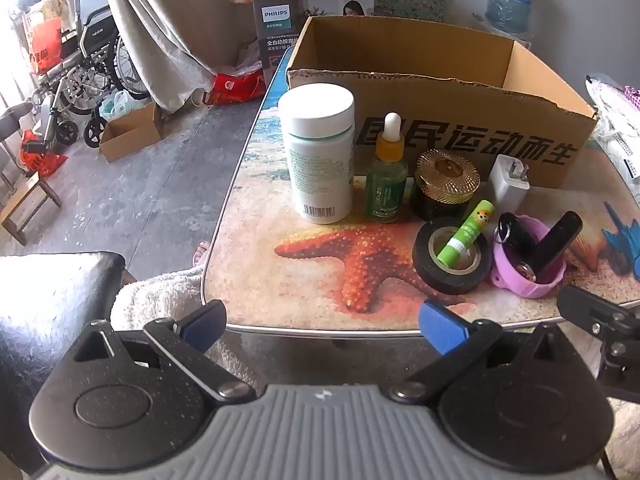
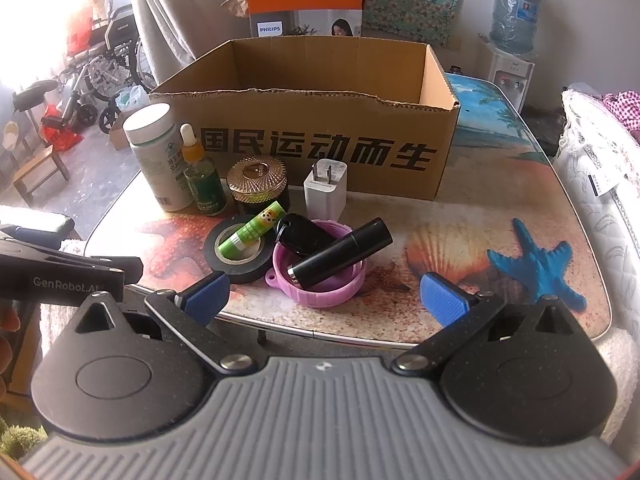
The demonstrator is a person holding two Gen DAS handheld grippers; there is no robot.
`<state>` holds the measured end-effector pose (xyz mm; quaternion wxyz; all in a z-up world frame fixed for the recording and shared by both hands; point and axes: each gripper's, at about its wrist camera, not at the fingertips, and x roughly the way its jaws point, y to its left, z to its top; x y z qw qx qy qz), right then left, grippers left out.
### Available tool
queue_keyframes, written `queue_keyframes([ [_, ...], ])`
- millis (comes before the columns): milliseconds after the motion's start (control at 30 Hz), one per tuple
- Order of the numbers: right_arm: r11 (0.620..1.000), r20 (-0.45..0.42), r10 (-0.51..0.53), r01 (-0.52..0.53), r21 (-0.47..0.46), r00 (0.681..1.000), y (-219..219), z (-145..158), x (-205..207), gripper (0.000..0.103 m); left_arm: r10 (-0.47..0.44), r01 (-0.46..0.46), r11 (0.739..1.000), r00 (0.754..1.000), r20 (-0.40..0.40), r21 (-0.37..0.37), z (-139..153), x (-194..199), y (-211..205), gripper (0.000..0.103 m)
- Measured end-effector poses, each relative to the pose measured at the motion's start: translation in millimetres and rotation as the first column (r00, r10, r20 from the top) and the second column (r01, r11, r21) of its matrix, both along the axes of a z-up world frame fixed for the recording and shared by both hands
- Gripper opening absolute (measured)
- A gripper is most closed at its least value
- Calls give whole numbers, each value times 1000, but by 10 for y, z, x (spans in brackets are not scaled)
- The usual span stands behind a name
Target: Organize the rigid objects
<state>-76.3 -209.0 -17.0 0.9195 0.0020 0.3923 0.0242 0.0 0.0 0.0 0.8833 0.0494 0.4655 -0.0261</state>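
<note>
An open cardboard box (image 1: 460, 136) (image 2: 320, 148) stands at the back of the table. In front of it stand a white bottle (image 1: 320, 152) (image 2: 156, 156), a green dropper bottle (image 1: 386, 176) (image 2: 202, 176), a gold-lidded jar (image 1: 446, 184) (image 2: 258, 182) and a white charger (image 1: 508, 182) (image 2: 325, 190). A green glue stick (image 1: 466, 234) (image 2: 252, 230) leans in a black tape roll (image 1: 452, 272) (image 2: 236, 260). A purple lid (image 1: 524, 276) (image 2: 320, 284) holds a black key fob (image 2: 300, 234) and a black tube (image 2: 340, 254). My left gripper (image 1: 322, 326) and right gripper (image 2: 324, 294) are open and empty at the table's front edge.
The table (image 2: 480, 208) has a beach print with starfish. A Philips carton (image 1: 316, 8) stands behind the box. A wheelchair (image 1: 92, 64) and a small carton (image 1: 130, 132) are on the floor to the left. White bedding (image 2: 600, 168) lies to the right.
</note>
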Motion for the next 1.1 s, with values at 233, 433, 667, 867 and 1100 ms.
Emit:
queue_keyframes([
  [233, 1000, 1, 5, -5, -5, 1000, 15, 0, 3, 102, 0, 0, 1000, 1000, 2, 0, 4, -13, 9, 103],
  [433, 1000, 0, 8, -8, -7, 1000, 29, -5, 10, 102, -1, 1, 1000, 1000, 0, 0, 1, -13, 9, 103],
  [667, 1000, -1, 13, -13, -8, 1000, 46, -9, 24, 102, -2, 2, 1000, 1000, -1, 1, 4, -19, 18, 103],
  [867, 1000, -4, 16, -16, -11, 1000, 63, -17, 38, 102, -2, 2, 1000, 1000, 4, 3, -53, -35, 67, 103],
  [1100, 1000, -4, 19, -19, -12, 1000, 70, -14, 52, 102, -5, 5, 1000, 1000, 5, 8, -48, -30, 61, 103],
])
